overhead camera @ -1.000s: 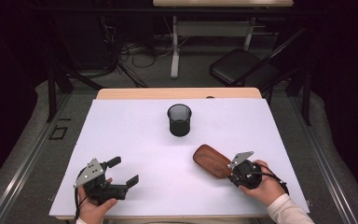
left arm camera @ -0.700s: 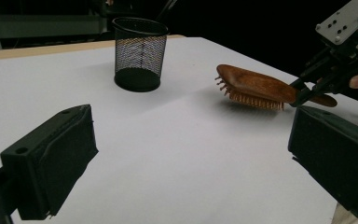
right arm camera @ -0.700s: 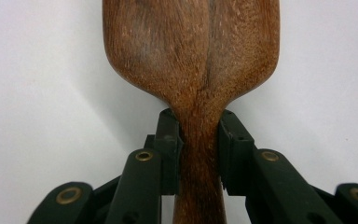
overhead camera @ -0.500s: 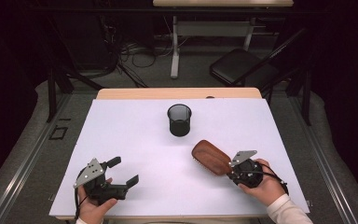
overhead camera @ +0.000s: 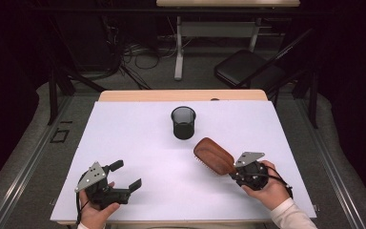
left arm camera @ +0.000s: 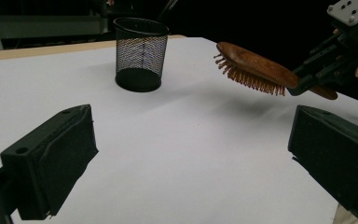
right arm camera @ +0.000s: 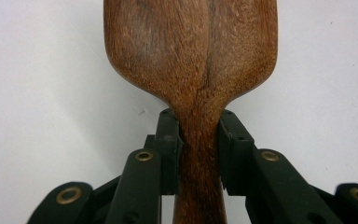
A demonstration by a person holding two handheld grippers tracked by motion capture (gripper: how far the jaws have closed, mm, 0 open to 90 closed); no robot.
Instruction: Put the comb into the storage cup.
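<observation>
One wooden hairbrush [overhead camera: 213,155] clamped by handle in right gripper [overhead camera: 240,168], lifted off white table [overhead camera: 133,138], at 5 o'clock from one mesh cup [overhead camera: 183,122]; left gripper [overhead camera: 124,177] jaws apart, empty.

Hairbrush [right arm camera: 191,60]: reddish-brown wood, visible grain, satin sheen. Cup [overhead camera: 183,122] at 12 o'clock: black wire mesh, matt. Table cover [overhead camera: 138,143]: smooth white, matt. Gripper pads [left arm camera: 51,161]: matt black plastic.
</observation>
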